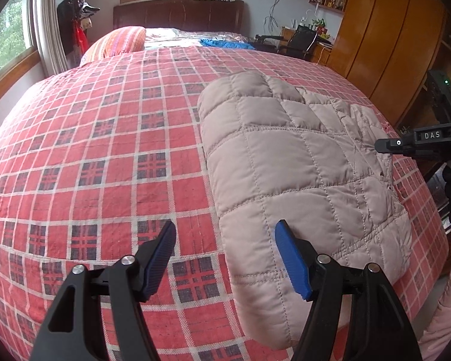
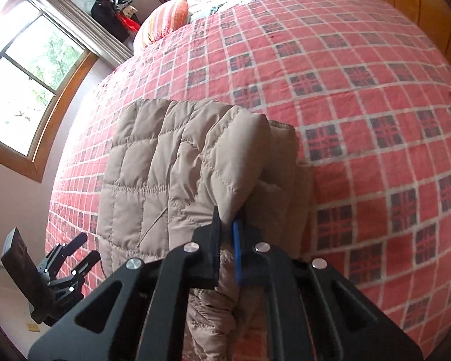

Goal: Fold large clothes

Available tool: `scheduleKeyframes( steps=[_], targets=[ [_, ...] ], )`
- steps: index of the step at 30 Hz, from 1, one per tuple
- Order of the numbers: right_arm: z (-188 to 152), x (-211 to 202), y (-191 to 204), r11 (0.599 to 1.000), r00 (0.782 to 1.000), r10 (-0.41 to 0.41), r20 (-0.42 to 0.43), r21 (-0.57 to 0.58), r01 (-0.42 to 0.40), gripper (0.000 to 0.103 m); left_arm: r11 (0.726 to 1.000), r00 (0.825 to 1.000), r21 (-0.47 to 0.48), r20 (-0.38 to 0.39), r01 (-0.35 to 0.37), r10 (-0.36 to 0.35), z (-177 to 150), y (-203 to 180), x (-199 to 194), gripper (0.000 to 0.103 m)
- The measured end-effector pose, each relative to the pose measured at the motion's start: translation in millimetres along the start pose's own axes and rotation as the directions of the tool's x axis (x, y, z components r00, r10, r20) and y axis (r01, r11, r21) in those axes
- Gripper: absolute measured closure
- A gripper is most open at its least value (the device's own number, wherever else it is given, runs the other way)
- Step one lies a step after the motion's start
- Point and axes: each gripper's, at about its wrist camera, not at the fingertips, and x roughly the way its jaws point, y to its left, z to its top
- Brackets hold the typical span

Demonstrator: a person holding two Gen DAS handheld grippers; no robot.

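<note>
Right gripper (image 2: 225, 225) pinches a jacket (image 2: 177, 162) fold, hem cut off at bottom; left gripper (image 1: 225, 240) gapes wide, empty, over the bed (image 1: 90, 150).

We see daylight entering from the window (image 2: 30, 75) at the left, blown out to white glare; fisheye bending curves the bed (image 1: 90, 150) edges, and the right-wrist picture looks slightly soft.
</note>
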Motion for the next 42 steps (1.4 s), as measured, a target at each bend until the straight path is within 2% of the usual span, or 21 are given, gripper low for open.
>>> scheduleKeyframes(
  steps=[3, 12, 15, 18, 21, 22, 23, 25, 27, 29, 32, 39, 40, 42],
  targets=[
    [-5.9, 9.0, -3.2, 0.999, 0.999, -0.05, -0.017, -0.002, 0.05, 0.097, 1.0, 1.0, 0.007, -0.002, 0.005, -0.005, 0.0, -2.3, 1.2, 0.034],
    [-9.7, 56.1, -14.5, 0.998, 0.995, -0.057, -0.081, 0.016, 0.058, 0.095, 1.0, 1.0, 0.006, -0.011, 0.006, -0.006, 0.7, -0.5, 6.5, 0.033],
    [-8.0, 57.2, -15.9, 0.998, 0.995, -0.056, -0.08, 0.012, 0.057, 0.095, 1.0, 1.0, -0.003, -0.019, 0.017, -0.017, 1.2, 2.8, 9.1, 0.032],
    [-8.0, 49.0, -14.0, 0.999, 0.998, -0.039, -0.059, 0.007, 0.039, 0.09, 0.999, 0.999, -0.016, -0.03, 0.033, -0.033, 1.9, 6.6, 8.8, 0.032],
    [-11.9, 30.6, -18.8, 1.0, 0.999, -0.022, -0.028, 0.0, 0.022, 0.081, 0.998, 0.998, -0.039, -0.039, 0.056, -0.057, 2.8, 15.1, 7.8, 0.032],
    [-15.1, 24.6, -19.9, 1.0, 1.0, -0.014, -0.023, 0.004, 0.014, 0.075, 0.997, 0.997, -0.052, -0.041, 0.06, -0.062, 3.2, 19.0, 7.1, 0.032],
    [-16.9, 20.0, -21.8, 1.0, 1.0, -0.002, -0.021, 0.01, 0.003, 0.06, 0.996, 0.997, -0.064, -0.045, 0.067, -0.07, 3.4, 22.9, 6.7, 0.032],
    [-20.9, 9.0, -26.0, 0.999, 1.0, 0.025, 0.0, 0.019, -0.025, 0.045, 0.993, 0.995, -0.085, -0.05, 0.077, -0.082, 3.6, 31.2, 5.4, 0.032],
    [-25.8, -1.1, -29.5, 1.0, 1.0, 0.027, 0.014, 0.016, -0.027, 0.042, 0.99, 0.994, -0.108, -0.05, 0.092, -0.098, 3.8, 39.2, 4.6, 0.032],
    [-30.2, -6.9, -34.4, 0.998, 0.999, 0.051, 0.015, 0.028, -0.052, 0.032, 0.984, 0.99, -0.135, -0.054, 0.12, -0.128, 4.0, 49.4, 5.7, 0.031],
    [-36.7, -9.9, -43.5, 0.997, 0.998, 0.062, 0.006, 0.042, -0.062, 0.03, 0.977, 0.987, -0.16, -0.06, 0.141, -0.152, 2.7, 59.3, 9.0, 0.03],
    [-50.0, 1.8, -61.2, 0.986, 0.99, 0.141, -0.021, 0.093, -0.139, 0.026, 0.953, 0.963, -0.188, -0.086, 0.236, -0.256, -3.2, 66.7, 24.6, 0.025],
    [-51.6, 4.6, -64.0, 0.982, 0.987, 0.162, -0.02, 0.1, -0.16, 0.025, 0.944, 0.954, -0.197, -0.089, 0.264, -0.285, -2.9, 66.6, 27.6, 0.023],
    [-54.3, 9.7, -66.0, 0.973, 0.979, 0.202, -0.019, 0.113, -0.199, 0.024, 0.911, 0.923, -0.228, -0.095, 0.343, -0.372, -2.8, 66.7, 36.0, 0.023]
  ],
)
